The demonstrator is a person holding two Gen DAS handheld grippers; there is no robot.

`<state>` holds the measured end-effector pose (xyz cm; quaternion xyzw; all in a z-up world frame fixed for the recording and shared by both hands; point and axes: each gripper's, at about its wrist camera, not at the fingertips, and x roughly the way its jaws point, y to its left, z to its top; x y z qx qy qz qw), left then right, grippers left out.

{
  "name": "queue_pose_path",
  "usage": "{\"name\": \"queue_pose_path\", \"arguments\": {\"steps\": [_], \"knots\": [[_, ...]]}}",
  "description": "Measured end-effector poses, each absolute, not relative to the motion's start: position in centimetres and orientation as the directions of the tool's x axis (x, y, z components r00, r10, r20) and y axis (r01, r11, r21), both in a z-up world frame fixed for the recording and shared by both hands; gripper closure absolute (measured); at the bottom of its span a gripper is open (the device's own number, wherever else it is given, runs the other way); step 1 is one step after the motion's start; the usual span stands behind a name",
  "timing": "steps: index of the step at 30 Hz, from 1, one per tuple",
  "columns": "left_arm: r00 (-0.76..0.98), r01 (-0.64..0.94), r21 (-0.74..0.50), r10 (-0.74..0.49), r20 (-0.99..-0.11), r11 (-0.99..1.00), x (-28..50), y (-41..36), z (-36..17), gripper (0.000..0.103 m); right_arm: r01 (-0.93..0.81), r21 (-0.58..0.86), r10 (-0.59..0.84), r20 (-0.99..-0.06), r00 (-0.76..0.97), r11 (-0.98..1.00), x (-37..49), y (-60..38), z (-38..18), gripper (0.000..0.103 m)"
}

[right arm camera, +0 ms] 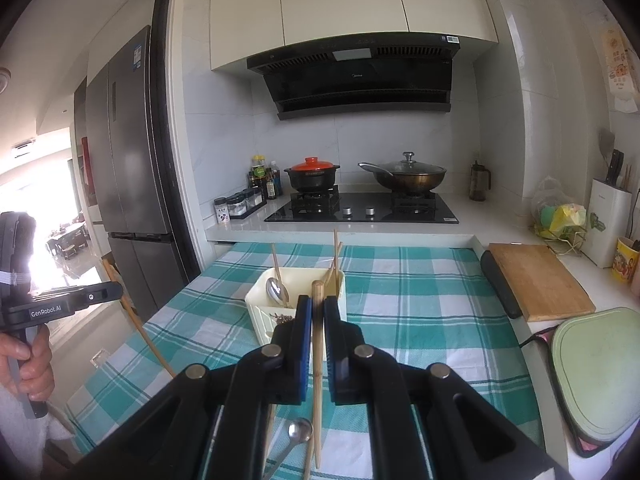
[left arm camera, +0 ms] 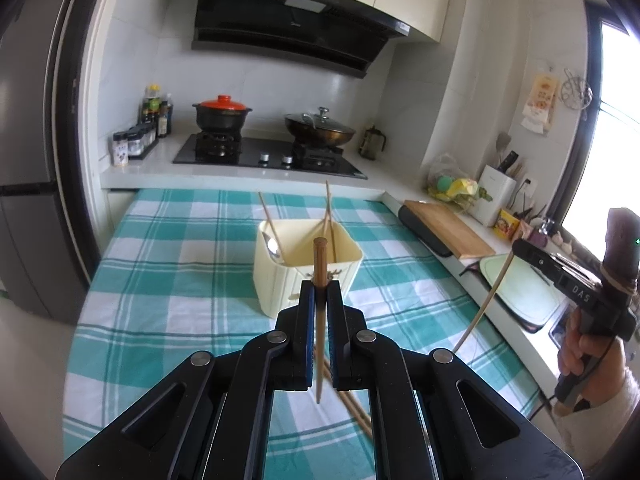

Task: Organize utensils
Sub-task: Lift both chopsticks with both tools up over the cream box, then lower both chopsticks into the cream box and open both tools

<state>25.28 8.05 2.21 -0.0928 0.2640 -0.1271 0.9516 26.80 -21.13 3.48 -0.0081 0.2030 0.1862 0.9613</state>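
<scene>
The utensil holder (right arm camera: 294,312) sits mid-table (right arm camera: 420,300), stove (right arm camera: 362,208) behind at 12 o'clock, cutting board (right arm camera: 540,280) at 2 o'clock.
</scene>
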Motion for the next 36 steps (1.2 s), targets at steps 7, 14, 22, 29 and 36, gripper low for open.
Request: {"name": "queue_pose_path", "arguments": {"steps": [7,14,22,29,36], "knots": [[0.870,0.182,-0.259,-0.278,-0.407,0.949,28.7,9.2,6.7,0.099,-0.372,0.040,0.361,-0.352,0.864,0.928,31.0,-20.0,6.4,0.097],[0.932,0.132,-0.241,-0.203,-0.300,0.962,34.5,9.3,10.3,0.099,-0.370,0.017,0.362,-0.245,0.899,0.929,37.0,-17.2,10.2,0.097],[0.889,0.102,-0.207,-0.182,-0.421,0.973,44.7,5.8,5.6,0.099,-0.432,0.011,0.417,-0.280,0.864,0.902,45.5,-12.7,6.5,0.097],[0.762,0.121,-0.186,-0.211,-0.613,0.975,50.9,3.0,-1.3,0.099,-0.382,0.119,0.379,-0.563,0.734,0.916,53.6,-12.1,-1.0,0.097],[0.703,0.127,-0.217,-0.242,-0.668,0.968,52.4,2.2,-3.6,0.088,-0.323,0.193,0.369,-0.638,0.676,0.926,56.8,-13.0,-3.7,0.070]]}}
